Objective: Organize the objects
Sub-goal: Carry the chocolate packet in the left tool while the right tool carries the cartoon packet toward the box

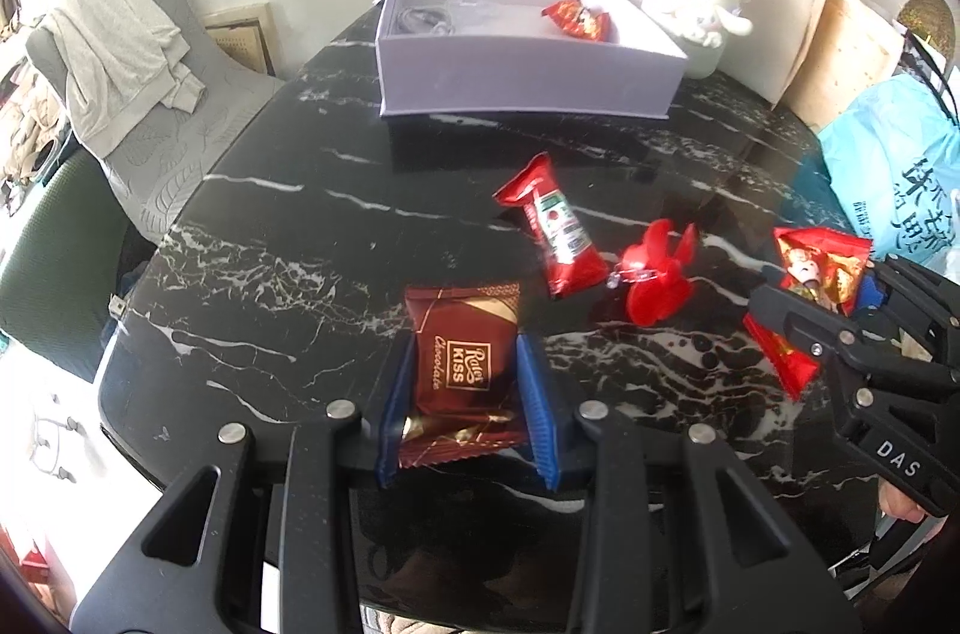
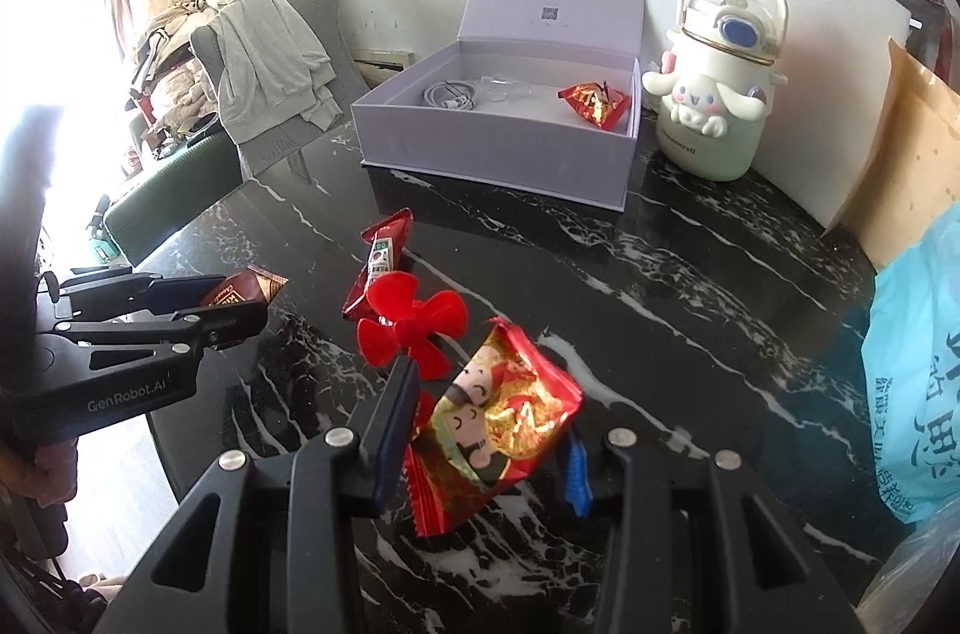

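The left claw (image 1: 465,388) grips a brown chocolate packet (image 1: 462,370) near the surface's (image 1: 270,226) near edge. The right claw (image 2: 480,430) clamps a red figure-printed snack pouch (image 2: 498,418). At the far edge, the open lilac box (image 2: 498,154) holds a red packet (image 2: 594,103) and a coiled cable (image 2: 447,94).

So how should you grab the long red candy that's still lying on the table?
Probably across its middle. The long red candy lies flat on the black table, pointing toward the open box. Come from above, fingers on its two long sides. The crinkly ends are thin and floppy. The red fan sits close by its near end, so grip higher.
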